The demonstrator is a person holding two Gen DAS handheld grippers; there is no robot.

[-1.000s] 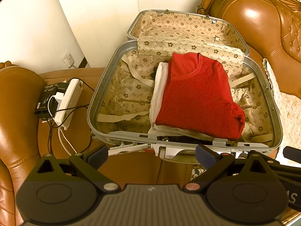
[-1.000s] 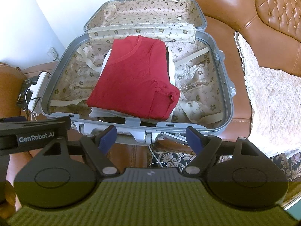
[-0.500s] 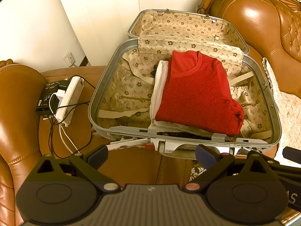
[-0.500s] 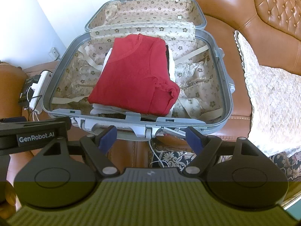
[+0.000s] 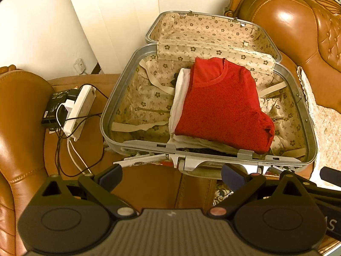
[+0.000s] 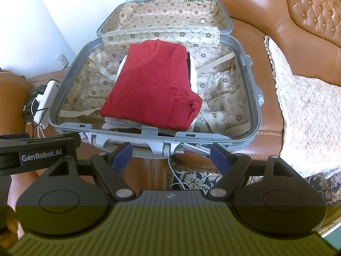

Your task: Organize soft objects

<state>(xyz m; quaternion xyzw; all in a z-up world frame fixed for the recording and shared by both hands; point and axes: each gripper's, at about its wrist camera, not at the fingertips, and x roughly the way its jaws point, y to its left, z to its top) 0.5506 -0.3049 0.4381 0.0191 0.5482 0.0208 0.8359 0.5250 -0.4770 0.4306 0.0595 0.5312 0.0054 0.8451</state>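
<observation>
A grey hard-shell suitcase (image 5: 110,115) (image 6: 253,98) lies open on a brown leather seat, its flowered lid up against the wall. Inside, a folded red top (image 5: 221,106) (image 6: 153,87) rests on a stack of white garments (image 5: 179,98) (image 6: 192,74), with a dark item showing under the stack's near edge. My left gripper (image 5: 171,176) hovers open before the suitcase's front rim, holding nothing. My right gripper (image 6: 171,156) is open too, empty, just short of the front latches. Part of the left gripper's body (image 6: 40,155) shows at the right view's left edge.
A white power strip (image 5: 80,111) with plugs and a black adapter (image 5: 56,108) lies left of the suitcase, cables trailing over the seat. A cream quilted cushion (image 6: 307,117) lies on the sofa at right. Tufted leather sofa back (image 6: 309,15) rises behind. Patterned carpet (image 6: 191,177) shows below.
Both grippers have drawn back slightly from the suitcase, so it sits a little higher and smaller in both views. The clothes have not moved, and the jaws stay open.
</observation>
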